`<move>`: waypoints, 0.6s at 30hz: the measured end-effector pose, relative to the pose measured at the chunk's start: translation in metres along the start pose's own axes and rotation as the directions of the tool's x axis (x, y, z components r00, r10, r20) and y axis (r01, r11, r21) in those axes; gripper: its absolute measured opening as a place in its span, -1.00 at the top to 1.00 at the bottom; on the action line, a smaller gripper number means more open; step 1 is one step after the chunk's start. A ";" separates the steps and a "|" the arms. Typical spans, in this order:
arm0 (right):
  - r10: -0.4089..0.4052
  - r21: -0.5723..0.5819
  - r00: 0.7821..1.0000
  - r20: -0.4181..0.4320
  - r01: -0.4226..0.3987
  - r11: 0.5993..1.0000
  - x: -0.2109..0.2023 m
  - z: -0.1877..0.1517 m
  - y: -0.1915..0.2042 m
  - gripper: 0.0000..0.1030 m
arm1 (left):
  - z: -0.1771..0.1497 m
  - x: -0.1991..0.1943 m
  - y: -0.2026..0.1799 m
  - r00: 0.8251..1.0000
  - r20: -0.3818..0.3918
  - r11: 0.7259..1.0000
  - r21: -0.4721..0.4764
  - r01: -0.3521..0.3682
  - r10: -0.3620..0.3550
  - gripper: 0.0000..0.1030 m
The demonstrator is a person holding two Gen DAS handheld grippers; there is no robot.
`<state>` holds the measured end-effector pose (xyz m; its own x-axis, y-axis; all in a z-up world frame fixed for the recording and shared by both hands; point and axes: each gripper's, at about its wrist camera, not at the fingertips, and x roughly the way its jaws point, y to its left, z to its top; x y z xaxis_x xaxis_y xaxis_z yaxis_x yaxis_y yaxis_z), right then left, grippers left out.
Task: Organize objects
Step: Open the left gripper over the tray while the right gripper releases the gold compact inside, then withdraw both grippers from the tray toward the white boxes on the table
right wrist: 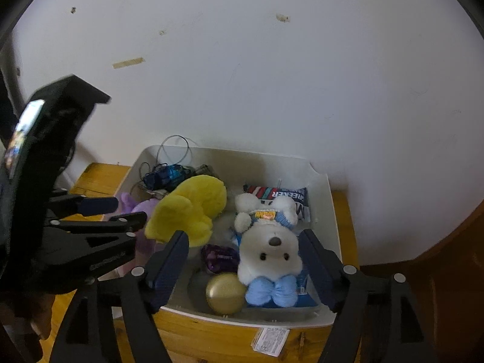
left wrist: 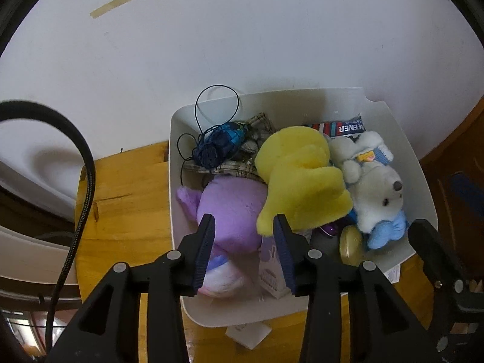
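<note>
Left hand-held gripper (left wrist: 243, 251) open, moderate gap, empty, above purple plush (left wrist: 230, 208). Right hand-held gripper (right wrist: 243, 269) wide, empty, flanking white bear (right wrist: 269, 251). White bin (right wrist: 331, 199) on bench (left wrist: 127, 199) already holds yellow plush (right wrist: 193, 208), gold tin (right wrist: 225, 293). Judgement: sorting mostly done.

We see our left gripper (left wrist: 244, 236) open over the white plastic bin (left wrist: 402, 151), its fingers around the soft purple plush toy (left wrist: 233, 208) beside the yellow one (left wrist: 302, 175).
</note>
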<state>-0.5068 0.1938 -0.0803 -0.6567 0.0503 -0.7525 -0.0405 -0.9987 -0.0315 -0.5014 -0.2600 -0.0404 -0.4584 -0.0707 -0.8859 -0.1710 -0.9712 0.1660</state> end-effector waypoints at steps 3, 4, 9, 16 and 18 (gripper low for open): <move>0.016 0.005 1.000 0.015 -0.016 1.000 -0.007 -0.001 -0.002 -0.49 | -0.001 -0.010 0.006 1.000 0.008 1.000 -0.013 -0.002 0.002 0.11; 0.020 0.006 1.000 0.019 -0.020 1.000 -0.010 -0.002 -0.002 -0.49 | -0.001 -0.013 0.008 1.000 0.010 1.000 -0.019 0.001 -0.001 0.03; 0.037 0.008 0.999 0.029 -0.038 0.999 -0.021 -0.003 -0.005 -0.49 | -0.006 -0.029 0.018 0.999 0.033 0.999 -0.033 -0.002 0.003 -0.13; 0.058 0.015 0.997 0.058 -0.059 0.998 -0.054 -0.011 -0.004 -0.49 | -0.025 -0.054 0.027 0.998 0.068 1.000 -0.028 0.003 -0.001 -0.13; 0.064 0.019 0.996 0.065 -0.066 0.998 -0.064 -0.016 -0.003 -0.49 | -0.033 -0.064 0.027 0.997 0.082 1.000 -0.013 -0.007 0.008 -0.13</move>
<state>-0.4527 0.1938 -0.0423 -0.7055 -0.0133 -0.7086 -0.0115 -0.9995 0.0303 -0.4481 -0.2889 0.0063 -0.5299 -0.0596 -0.8460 -0.1563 -0.9736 0.1666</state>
